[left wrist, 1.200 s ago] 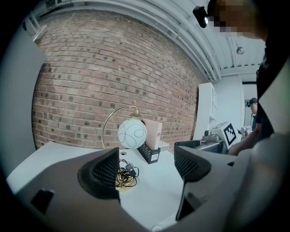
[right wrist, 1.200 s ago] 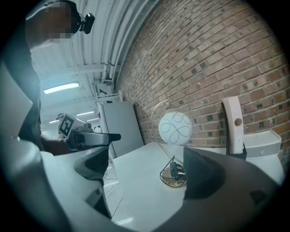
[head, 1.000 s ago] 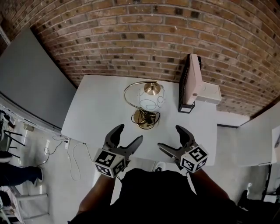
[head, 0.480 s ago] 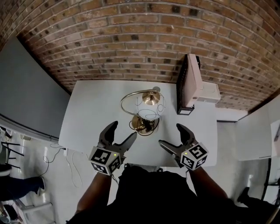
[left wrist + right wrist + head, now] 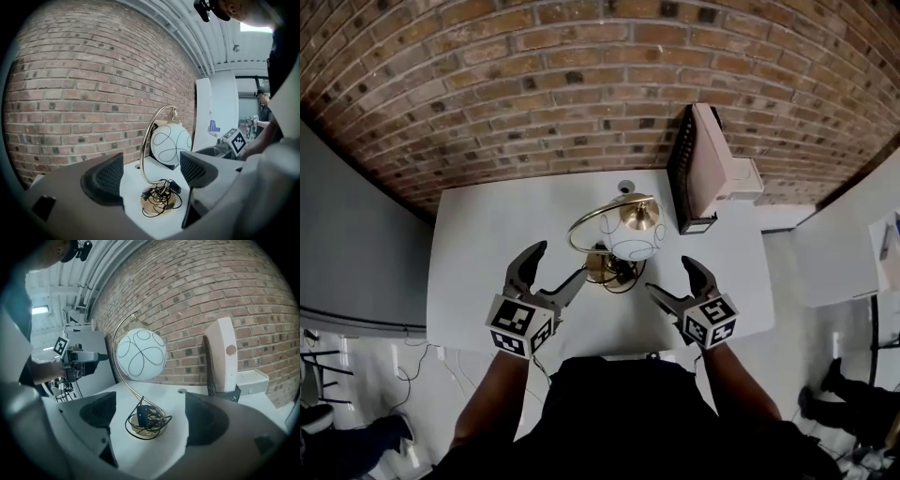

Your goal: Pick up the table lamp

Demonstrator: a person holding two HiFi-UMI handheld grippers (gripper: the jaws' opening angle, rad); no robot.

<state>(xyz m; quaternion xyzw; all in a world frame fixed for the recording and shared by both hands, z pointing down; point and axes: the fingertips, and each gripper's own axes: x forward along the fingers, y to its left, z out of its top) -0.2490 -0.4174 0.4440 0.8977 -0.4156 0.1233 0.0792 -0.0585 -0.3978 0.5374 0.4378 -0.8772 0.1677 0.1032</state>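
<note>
Both my hands have just closed in on the table lamp [image 5: 632, 234]. A moment ago it stood well ahead of me. Now my left gripper [image 5: 560, 263] and my right gripper [image 5: 670, 277] flank its base [image 5: 604, 268], one on each side, near it but touching nothing. The lamp itself has not stirred. It stands upright in the middle of the desk [image 5: 483, 253], on the side toward the brick wall [image 5: 581, 84].

My right fingers [image 5: 205, 420] have just been narrowing a little, yet they are still spread wide. Only bare desk lies between them, and the base sits a short way beyond their tips. My left fingers [image 5: 103, 180] are spread too and hold nothing, with the base and the foot of the stem [image 5: 141, 157] framed in the gap ahead.

I read this as the end of the approach. The pick-up has not begun, and I still have to choose a hold, probably the thin stem or the rim of the base, and close on it. The loose cord [image 5: 149, 418] heaped on the base could snag or slip under a finger.

Counting what I see:
- One lamp, made of one white globe shade [image 5: 171, 143] with dark looping lines, one arched brass stem and one round brass base.
- One black cord, bundled on the base.
- One upright white unit [image 5: 705, 169] on a dark stand, beside the lamp at the wall.
- One cable hole [image 5: 625, 187] in the desk.
- Two grippers with two fingers each.
- One desk.
</note>
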